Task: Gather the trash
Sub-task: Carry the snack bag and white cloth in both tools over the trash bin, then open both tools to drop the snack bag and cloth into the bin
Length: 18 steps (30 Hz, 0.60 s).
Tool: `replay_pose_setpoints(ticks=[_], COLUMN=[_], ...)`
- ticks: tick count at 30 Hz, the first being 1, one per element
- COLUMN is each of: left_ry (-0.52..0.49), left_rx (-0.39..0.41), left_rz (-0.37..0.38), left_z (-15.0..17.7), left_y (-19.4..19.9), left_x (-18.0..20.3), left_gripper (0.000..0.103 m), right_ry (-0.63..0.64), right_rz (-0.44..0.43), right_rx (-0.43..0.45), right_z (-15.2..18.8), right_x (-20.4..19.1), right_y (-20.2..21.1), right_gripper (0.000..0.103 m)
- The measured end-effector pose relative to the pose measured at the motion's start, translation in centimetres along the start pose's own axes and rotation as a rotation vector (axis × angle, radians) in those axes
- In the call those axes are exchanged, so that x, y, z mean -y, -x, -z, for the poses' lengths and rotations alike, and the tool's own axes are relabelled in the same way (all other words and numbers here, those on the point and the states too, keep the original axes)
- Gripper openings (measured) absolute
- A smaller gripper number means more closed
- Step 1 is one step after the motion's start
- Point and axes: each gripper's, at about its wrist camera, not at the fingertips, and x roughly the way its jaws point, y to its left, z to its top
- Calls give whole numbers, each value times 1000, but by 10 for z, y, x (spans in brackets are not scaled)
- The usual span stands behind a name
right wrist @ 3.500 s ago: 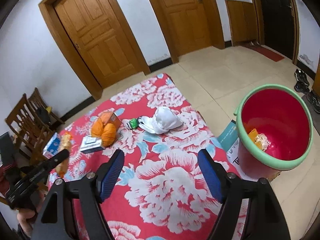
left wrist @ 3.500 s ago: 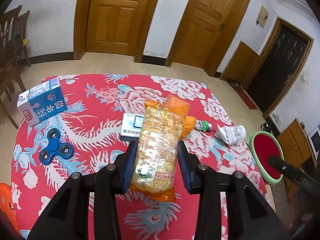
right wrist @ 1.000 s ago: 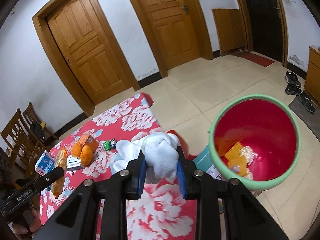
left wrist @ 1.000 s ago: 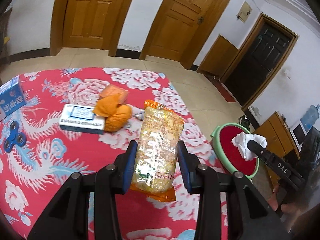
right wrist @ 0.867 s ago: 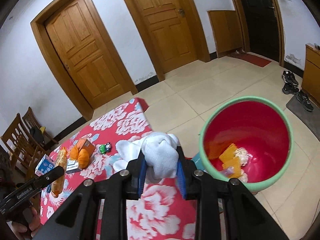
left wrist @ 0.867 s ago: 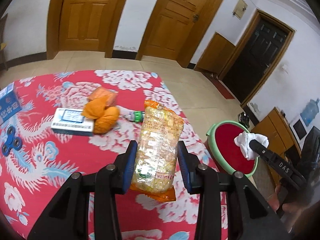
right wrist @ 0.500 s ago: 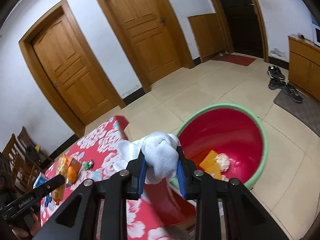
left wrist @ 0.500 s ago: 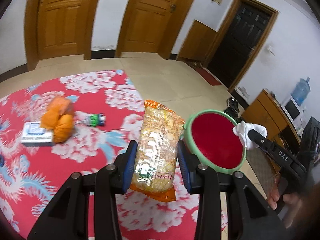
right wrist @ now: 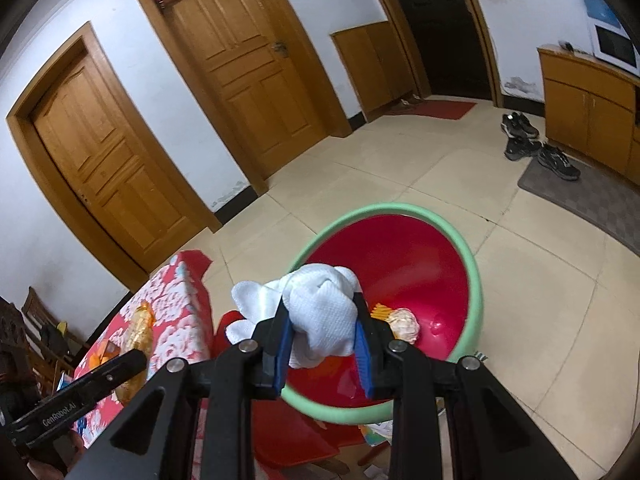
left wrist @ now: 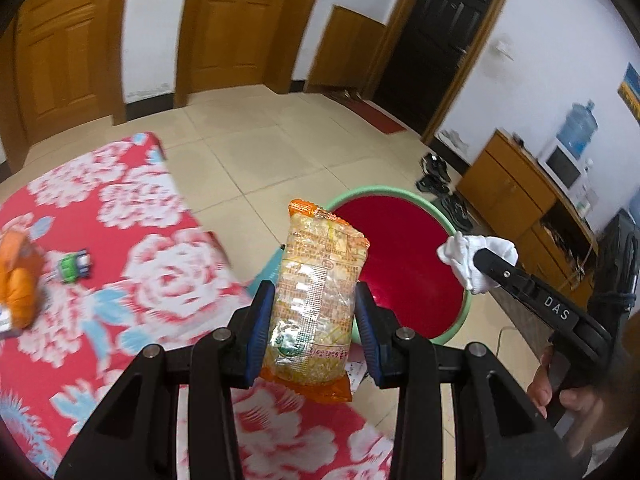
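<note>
My left gripper (left wrist: 314,320) is shut on an orange and clear snack bag (left wrist: 318,292), held upright above the table's right edge, beside the red bin with a green rim (left wrist: 456,328). My right gripper (right wrist: 322,328) is shut on a crumpled white tissue (right wrist: 324,316) and holds it over the near rim of the bin (right wrist: 476,280). In the left wrist view the right gripper (left wrist: 480,260) shows with the tissue (left wrist: 460,256) over the bin's right rim. Scraps of yellow and pale trash (right wrist: 404,322) lie inside the bin.
The table with a red floral cloth (left wrist: 132,248) carries a small green toy (left wrist: 74,266) and orange items (left wrist: 20,280) at the left. A red stool (right wrist: 280,428) stands by the bin. Shoes (right wrist: 536,148) and a wooden cabinet (right wrist: 588,108) are at the far right.
Both grippers have swung right from the table towards the bin. The right gripper, open and empty 3.5 s ago, now grips the tissue. The snack bag stays gripped.
</note>
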Motion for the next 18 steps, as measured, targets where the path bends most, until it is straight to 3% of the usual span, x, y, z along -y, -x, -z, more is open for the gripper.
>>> replay_pose_setpoints(ticks=[18], left_ry=[-120], left_rx=[-147], left_rz=[53], left_z=[-5], left_y=[-88], left_x=[50], left_gripper=[40], right_ry=[-65], right_rz=[81], right_rx=[-47], right_z=[2], right_x=[49], right_y=[-35], right_gripper=[36])
